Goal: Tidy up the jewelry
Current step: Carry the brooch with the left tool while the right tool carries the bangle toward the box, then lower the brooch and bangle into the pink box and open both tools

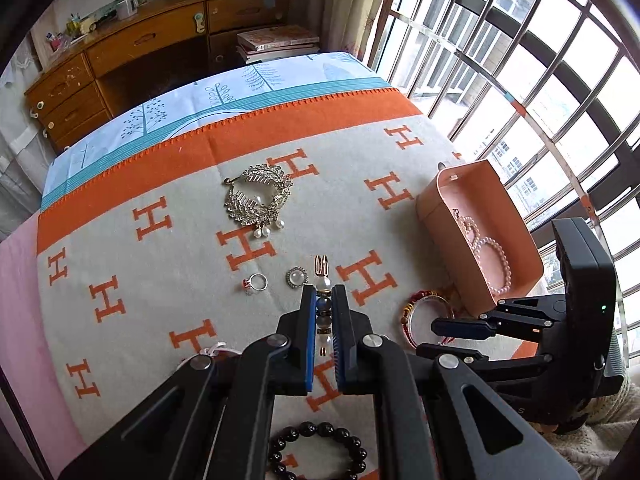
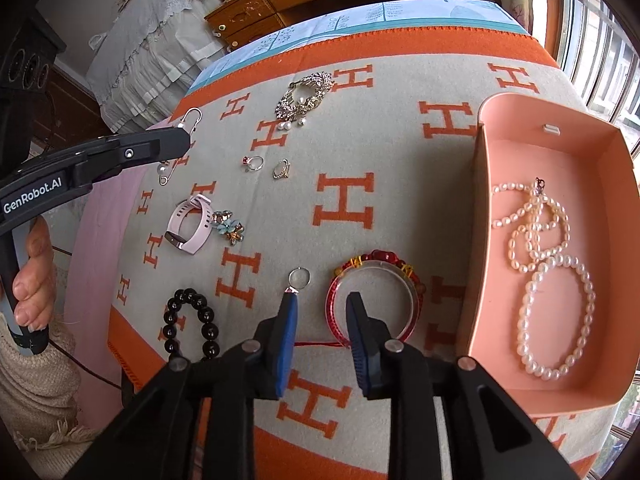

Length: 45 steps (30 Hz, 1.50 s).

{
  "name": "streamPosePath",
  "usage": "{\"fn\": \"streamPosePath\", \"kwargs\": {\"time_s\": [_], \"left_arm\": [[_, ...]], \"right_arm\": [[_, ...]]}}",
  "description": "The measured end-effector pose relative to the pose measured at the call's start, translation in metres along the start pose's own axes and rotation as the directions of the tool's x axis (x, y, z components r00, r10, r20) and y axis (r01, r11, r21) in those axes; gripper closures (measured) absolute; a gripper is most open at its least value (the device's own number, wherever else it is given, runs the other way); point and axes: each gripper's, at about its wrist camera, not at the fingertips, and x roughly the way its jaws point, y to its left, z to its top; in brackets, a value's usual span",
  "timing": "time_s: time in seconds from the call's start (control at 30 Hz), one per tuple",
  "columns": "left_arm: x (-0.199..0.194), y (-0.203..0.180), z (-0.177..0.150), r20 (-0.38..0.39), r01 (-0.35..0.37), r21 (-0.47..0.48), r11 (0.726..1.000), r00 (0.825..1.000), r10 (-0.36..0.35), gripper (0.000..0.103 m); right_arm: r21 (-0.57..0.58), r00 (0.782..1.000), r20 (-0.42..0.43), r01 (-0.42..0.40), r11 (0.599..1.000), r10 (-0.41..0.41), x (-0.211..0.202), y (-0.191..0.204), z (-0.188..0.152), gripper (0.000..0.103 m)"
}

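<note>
A left hand-held gripper (image 1: 323, 294) is clamped on a beaded safety-pin brooch (image 1: 323, 280), its blue pads pressing the pin's pearl and grey beads from both sides while the gold loop sticks out past the tips. Seen from the right wrist view, the same brooch (image 2: 191, 120) hangs lifted clear of the blanket (image 2: 400, 152), with a person's hand (image 2: 34, 276) wrapped around the tool's handle.

The right hand-held gripper (image 2: 322, 300) stands with its jaws apart and nothing between the pads, its tips poised just above the near edge of a red bangle (image 2: 374, 272) lying on the cream-and-orange blanket. No earlier picture is given to show how the jaws got there.

To the right of the bangle sits an open pink box (image 2: 592, 396), already holding a pearl necklace (image 2: 536, 220) and a pearl bracelet (image 2: 554, 316).

Other pieces lie scattered over the blanket:
- a crystal hair comb with pearl drops (image 1: 258, 200) at the far side
- a ring with a red stone (image 1: 256, 282)
- a gold ring (image 2: 282, 169)
- a round pendant (image 2: 300, 278), just beside the right gripper's left fingertip
- a pink watch (image 2: 190, 224), touching a flower brooch (image 2: 229, 227)
- a black bead bracelet (image 2: 192, 324) at the near edge
</note>
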Motion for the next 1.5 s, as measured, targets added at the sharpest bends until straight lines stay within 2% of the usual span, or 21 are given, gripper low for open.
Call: {"fn": "streamPosePath", "kwargs": {"time_s": [0.17, 0.23, 0.37, 0.4, 0.43, 0.53, 0.63, 0.8, 0.9, 0.97, 1.07, 1.13, 1.27, 1.5], "left_arm": [[-0.002, -0.011, -0.003, 0.002, 0.031, 0.003, 1.000, 1.000, -0.031, 0.098], [-0.001, -0.010, -0.005, -0.001, 0.035, -0.001, 0.999, 0.999, -0.035, 0.098], [0.002, -0.008, -0.008, -0.008, 0.036, -0.014, 0.999, 0.999, -0.036, 0.098], [0.002, -0.008, -0.008, -0.008, 0.036, -0.017, 0.999, 0.999, -0.036, 0.098], [0.003, -0.007, -0.008, -0.009, 0.035, -0.020, 0.999, 0.999, -0.036, 0.098], [0.000, -0.010, -0.009, -0.004, 0.041, -0.022, 0.999, 0.999, -0.042, 0.098], [-0.008, -0.019, -0.006, 0.012, 0.044, -0.008, 0.999, 0.999, -0.044, 0.098], [-0.022, -0.046, 0.009, 0.053, 0.076, 0.030, 0.997, 0.996, -0.077, 0.098], [-0.025, -0.071, 0.022, 0.073, 0.098, 0.061, 0.993, 0.992, -0.102, 0.098], [-0.022, -0.090, 0.032, 0.079, 0.111, 0.083, 0.990, 0.990, -0.117, 0.098], [-0.013, -0.114, 0.045, 0.084, 0.129, 0.100, 0.987, 0.987, -0.137, 0.098], [-0.005, -0.129, 0.051, 0.095, 0.123, 0.108, 0.986, 0.987, -0.133, 0.098], [0.019, -0.152, 0.062, 0.114, 0.071, 0.118, 0.990, 0.990, -0.085, 0.098], [0.074, -0.168, 0.072, 0.049, 0.035, 0.099, 0.994, 0.998, -0.040, 0.098]], "right_arm": [[-0.074, 0.990, 0.025, 0.143, 0.987, -0.142, 0.014, 0.013, -0.004, 0.075], [-0.106, 0.987, 0.018, 0.163, 0.981, -0.162, 0.021, 0.018, -0.007, 0.075], [-0.171, 0.974, 0.064, 0.227, 0.959, -0.219, 0.023, 0.028, -0.011, 0.077], [-0.178, 0.971, 0.069, 0.236, 0.955, -0.227, 0.024, 0.028, -0.012, 0.089], [-0.177, 0.970, 0.073, 0.240, 0.954, -0.231, 0.024, 0.028, -0.012, 0.097], [-0.149, 0.974, 0.129, 0.207, 0.967, -0.188, 0.006, 0.025, -0.012, 0.097], [-0.099, 0.969, 0.215, 0.145, 0.984, -0.121, -0.032, 0.020, -0.008, 0.097], [-0.043, 0.924, 0.374, 0.098, 0.994, -0.075, -0.106, 0.007, 0.001, 0.097], [-0.014, 0.888, 0.449, 0.117, 0.993, -0.098, -0.141, -0.006, 0.002, 0.097], [0.007, 0.871, 0.480, 0.118, 0.993, -0.107, -0.157, -0.017, 0.003, 0.097], [0.044, 0.859, 0.498, 0.112, 0.993, -0.119, -0.168, -0.037, 0.002, 0.097], [0.067, 0.864, 0.490, 0.095, 0.993, -0.116, -0.168, -0.051, 0.000, 0.097], [0.094, 0.890, 0.444, 0.075, 0.993, -0.109, -0.156, -0.076, -0.007, 0.097], [0.088, 0.937, 0.341, 0.045, 0.995, -0.073, -0.119, -0.101, -0.013, 0.097]]}}
